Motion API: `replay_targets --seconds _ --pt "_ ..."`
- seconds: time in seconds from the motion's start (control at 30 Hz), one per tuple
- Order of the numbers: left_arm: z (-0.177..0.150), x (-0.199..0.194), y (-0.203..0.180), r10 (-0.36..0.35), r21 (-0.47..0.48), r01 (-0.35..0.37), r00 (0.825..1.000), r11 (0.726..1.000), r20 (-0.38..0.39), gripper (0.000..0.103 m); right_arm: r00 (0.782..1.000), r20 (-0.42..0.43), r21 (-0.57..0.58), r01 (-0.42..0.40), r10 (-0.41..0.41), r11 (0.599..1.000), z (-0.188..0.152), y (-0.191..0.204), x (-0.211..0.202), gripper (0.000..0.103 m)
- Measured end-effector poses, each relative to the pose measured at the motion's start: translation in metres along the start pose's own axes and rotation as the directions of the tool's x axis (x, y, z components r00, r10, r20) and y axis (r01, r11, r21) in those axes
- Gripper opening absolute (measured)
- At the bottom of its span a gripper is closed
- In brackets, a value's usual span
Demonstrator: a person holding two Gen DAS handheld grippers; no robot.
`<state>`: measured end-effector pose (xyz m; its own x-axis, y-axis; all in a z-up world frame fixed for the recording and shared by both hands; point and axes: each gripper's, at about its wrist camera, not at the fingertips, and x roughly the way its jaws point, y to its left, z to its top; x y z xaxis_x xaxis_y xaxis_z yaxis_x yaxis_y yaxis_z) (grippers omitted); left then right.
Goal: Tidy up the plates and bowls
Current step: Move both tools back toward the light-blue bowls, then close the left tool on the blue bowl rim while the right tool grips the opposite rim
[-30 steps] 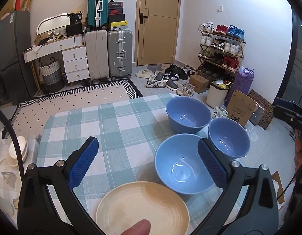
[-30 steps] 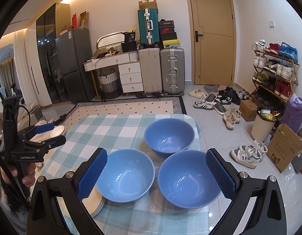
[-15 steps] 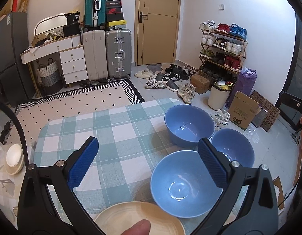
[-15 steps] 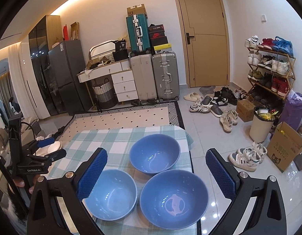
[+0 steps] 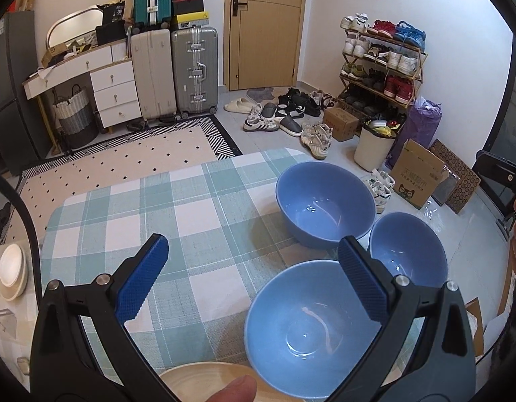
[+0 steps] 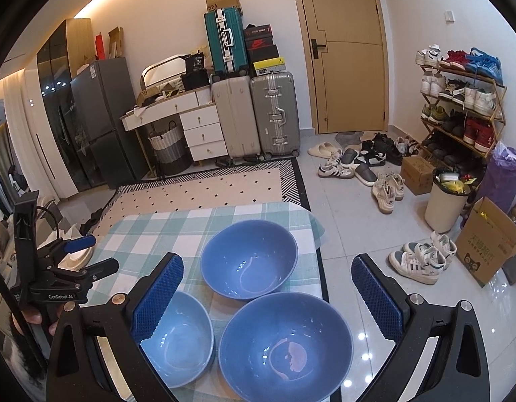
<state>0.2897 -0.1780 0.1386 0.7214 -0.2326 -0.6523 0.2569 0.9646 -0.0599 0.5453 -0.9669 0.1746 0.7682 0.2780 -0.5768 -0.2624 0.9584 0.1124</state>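
Note:
Three blue bowls stand close together on the checked tablecloth: a far bowl, a near-left bowl and a near-right bowl. A beige plate lies at the table's near edge, partly under the near-left bowl's side. My left gripper is open and empty above the near-left bowl and cloth. My right gripper is open and empty above the near-right bowl. The left gripper also shows in the right wrist view.
The table's right edge runs just past the bowls, with tiled floor, shoes, a bin and a cardboard box beyond. White dishes sit on a surface to the left. Suitcases and a door stand at the back wall.
Both grippers have drawn back toward me and tilted up; the bowls and plate have slid lower in both views. Nothing was grasped and the dishes have not moved.

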Motion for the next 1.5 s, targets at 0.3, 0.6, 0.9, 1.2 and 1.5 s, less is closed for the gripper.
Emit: replay_targets --seconds 0.3,0.6,0.9,1.2,1.5 --pt "0.007 0.04 0.003 -0.023 -0.038 0.021 0.999 0.999 -0.048 0.101 0.997 -0.077 0.002 0.001 0.0 1.0 0.001 -0.001 0.05 0.102" --pt "0.015 0.077 0.003 -0.026 -0.053 0.021 0.996 0.998 -0.087 0.101 0.987 -0.161 -0.002 -0.01 0.009 1.0 -0.003 -0.007 0.105 0.102" --pt "0.029 0.11 -0.006 -0.041 -0.072 0.033 0.992 0.997 -0.117 0.101 0.978 -0.211 0.005 -0.004 0.005 1.0 -0.01 -0.019 0.146 0.102" --pt "0.034 0.146 -0.009 -0.044 -0.083 0.032 0.987 0.996 -0.155 0.101 0.963 -0.271 0.031 0.009 0.0 0.999 -0.016 -0.037 0.177 0.102" --pt "0.031 0.178 -0.014 -0.046 -0.06 0.034 0.976 0.998 -0.214 0.09 0.944 -0.329 0.049 -0.016 0.031 0.999 -0.023 -0.041 0.206 0.088"
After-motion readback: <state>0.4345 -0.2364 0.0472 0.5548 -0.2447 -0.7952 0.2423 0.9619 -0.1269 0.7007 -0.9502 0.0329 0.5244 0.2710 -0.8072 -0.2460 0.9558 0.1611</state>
